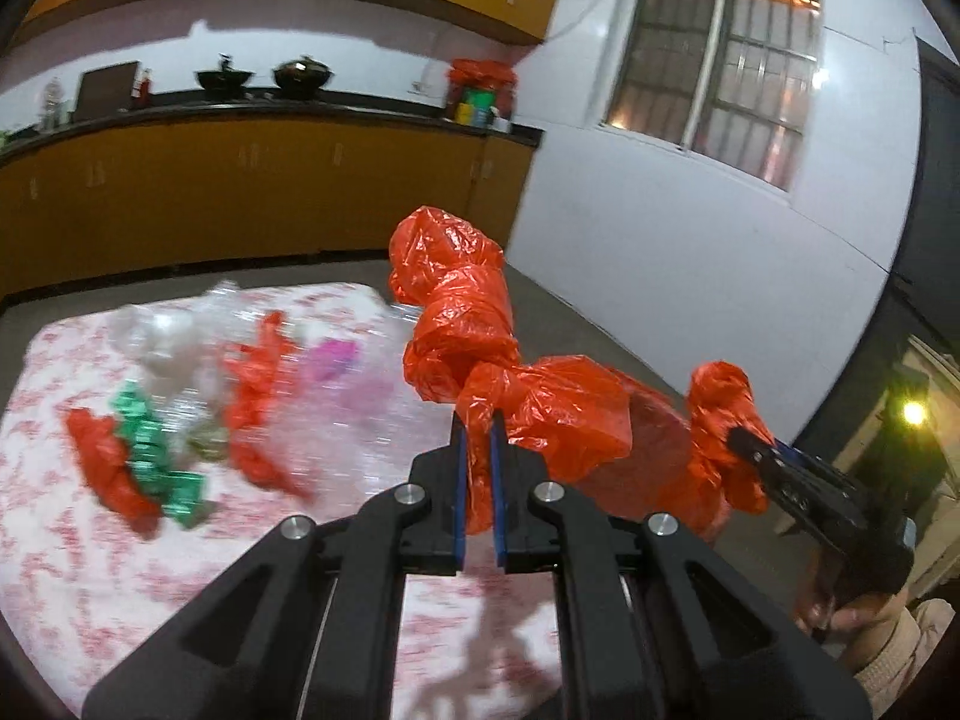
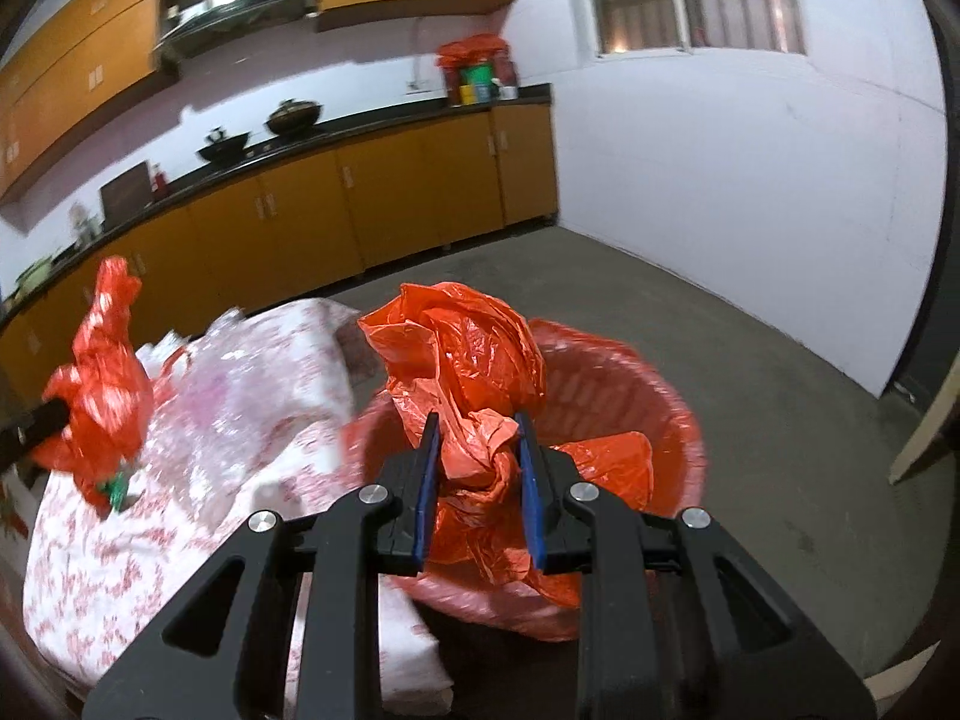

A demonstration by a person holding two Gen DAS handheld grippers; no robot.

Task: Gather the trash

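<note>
- Two hand-held grippers each carry one piece of crumpled trash, so two items can go to the bin in one trip.
- Left hand-held gripper [image 1: 478, 450]: jaws closed almost fully on a thin twisted neck of an orange plastic bag [image 1: 474, 324]. The bulk of the bag stands above and beyond the fingertips. Gripping the narrow neck lets the pads close tight, which should limit slippage of the slick film.
- Right hand-held gripper [image 2: 478, 450]: jaws part-way closed on a knotted wad of a second orange plastic bag [image 2: 462, 372]. The wad is thicker, so the pads stand further apart. This grip also shows in the left wrist view, at the far right.
- Red waste basket [image 2: 672, 396]: it stands on the floor just beside the covered surface, lined with red film. The right-hand bag hangs directly over its mouth, apparently in position for release.
- Flowered cloth [image 1: 78, 540]: it covers the low surface where the trash lies. Whether this is a table or a bed cannot be told.
- Remaining trash on the cloth: loose orange plastic scraps [image 1: 258, 402], green wrappers [image 1: 150, 450], a pink item [image 1: 336, 357] and clear plastic film [image 1: 162, 336]. All are blurred. Judgement: collection is only partly complete.
- Kitchen counter [image 2: 384, 123], far wall: pots and a red-bagged bundle stand on it, well apart from the work.
</note>
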